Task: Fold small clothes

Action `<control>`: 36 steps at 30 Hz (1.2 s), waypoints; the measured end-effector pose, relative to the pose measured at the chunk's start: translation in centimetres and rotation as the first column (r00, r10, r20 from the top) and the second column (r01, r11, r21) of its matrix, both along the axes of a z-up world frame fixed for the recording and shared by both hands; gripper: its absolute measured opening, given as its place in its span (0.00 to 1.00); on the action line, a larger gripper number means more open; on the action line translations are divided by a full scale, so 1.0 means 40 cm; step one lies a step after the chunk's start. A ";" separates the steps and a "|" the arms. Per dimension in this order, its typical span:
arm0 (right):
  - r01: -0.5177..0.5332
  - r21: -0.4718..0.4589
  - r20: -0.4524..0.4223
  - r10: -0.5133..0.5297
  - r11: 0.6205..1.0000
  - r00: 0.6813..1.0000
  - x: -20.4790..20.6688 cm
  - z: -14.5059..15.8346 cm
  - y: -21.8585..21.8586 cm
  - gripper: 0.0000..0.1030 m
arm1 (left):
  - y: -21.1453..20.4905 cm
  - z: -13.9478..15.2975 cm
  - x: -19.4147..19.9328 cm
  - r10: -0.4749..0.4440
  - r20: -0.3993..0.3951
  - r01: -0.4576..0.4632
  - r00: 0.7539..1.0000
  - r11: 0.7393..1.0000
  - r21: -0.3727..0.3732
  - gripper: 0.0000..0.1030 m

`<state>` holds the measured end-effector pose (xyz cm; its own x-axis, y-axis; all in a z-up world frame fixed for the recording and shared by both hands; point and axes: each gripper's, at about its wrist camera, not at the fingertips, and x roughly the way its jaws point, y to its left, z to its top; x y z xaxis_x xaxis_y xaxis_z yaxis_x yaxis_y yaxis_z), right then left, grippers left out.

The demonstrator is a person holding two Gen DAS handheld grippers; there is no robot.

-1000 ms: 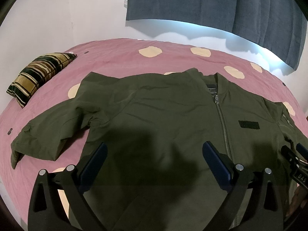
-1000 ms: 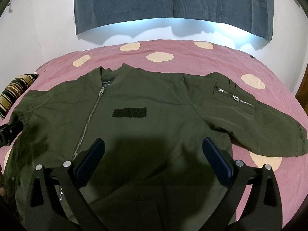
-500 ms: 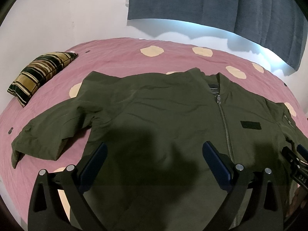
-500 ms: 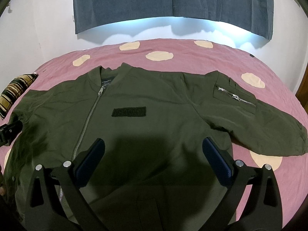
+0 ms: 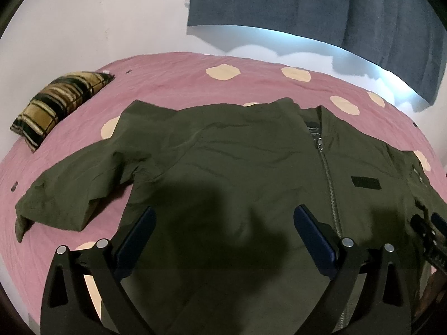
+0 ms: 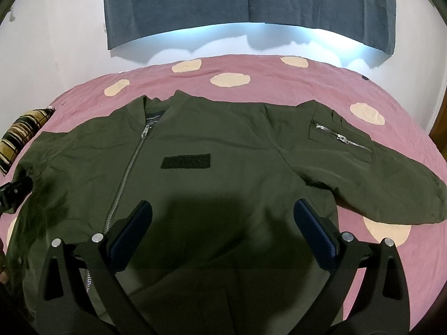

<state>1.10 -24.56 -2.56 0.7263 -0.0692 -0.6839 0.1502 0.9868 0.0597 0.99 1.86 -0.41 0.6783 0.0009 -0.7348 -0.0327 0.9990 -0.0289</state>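
Note:
An olive green zip jacket (image 5: 223, 162) lies flat, front up, on a pink bed; it also shows in the right wrist view (image 6: 223, 150). Its left sleeve (image 5: 69, 195) and right sleeve (image 6: 377, 176) are spread outward. My left gripper (image 5: 223, 223) is open and empty, hovering above the jacket's left half. My right gripper (image 6: 223, 217) is open and empty above the right half, below the black chest patch (image 6: 185, 162). Each gripper shows at the edge of the other's view.
The pink bedspread (image 5: 181, 75) has cream dots. A striped brown pillow (image 5: 58, 103) lies at the far left. A white wall with a dark grey curtain (image 6: 251, 2) stands behind the bed.
Both views have shifted slightly; the jacket sits a little lower in the frames. The jacket itself has not moved and both grippers stay open.

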 end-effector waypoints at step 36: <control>0.568 0.689 -0.111 -0.709 0.450 0.696 -0.418 -0.118 -0.983 0.72 | 0.108 -0.060 0.055 0.032 -0.064 -0.033 0.997 0.999 -0.009 0.95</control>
<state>-15.62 -63.88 -7.27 0.7663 -0.1749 -0.6182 0.6391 0.3054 0.7059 3.21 6.16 -2.79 0.6298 0.0144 -0.7766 -0.0673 0.9971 -0.0361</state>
